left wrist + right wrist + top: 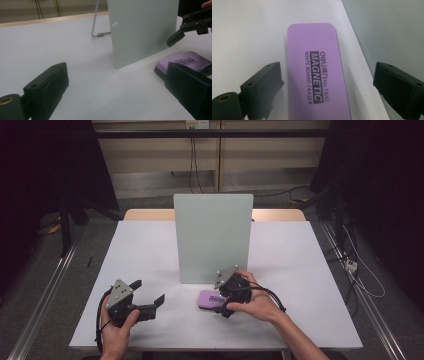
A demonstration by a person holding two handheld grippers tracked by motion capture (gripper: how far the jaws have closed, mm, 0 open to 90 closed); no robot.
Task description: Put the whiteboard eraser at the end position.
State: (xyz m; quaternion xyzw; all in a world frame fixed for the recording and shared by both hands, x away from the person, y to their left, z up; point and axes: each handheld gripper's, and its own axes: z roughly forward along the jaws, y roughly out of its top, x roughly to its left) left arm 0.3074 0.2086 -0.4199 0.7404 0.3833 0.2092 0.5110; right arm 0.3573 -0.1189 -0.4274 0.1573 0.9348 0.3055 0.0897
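A purple whiteboard eraser lies flat on the white table, just in front of an upright pale grey-green board. My right gripper is over the eraser's right end. Its jaws stand open, one on each side of the eraser, and neither pad touches it. My left gripper rests open near the table's front left, pointing towards the eraser, with only bare table between its jaws. One of the right gripper's fingers hangs above the eraser in the left gripper view.
The board stands on a wire stand at mid-table, close behind the eraser. A wooden table edge runs along the back. Cables lie on the floor to the right.
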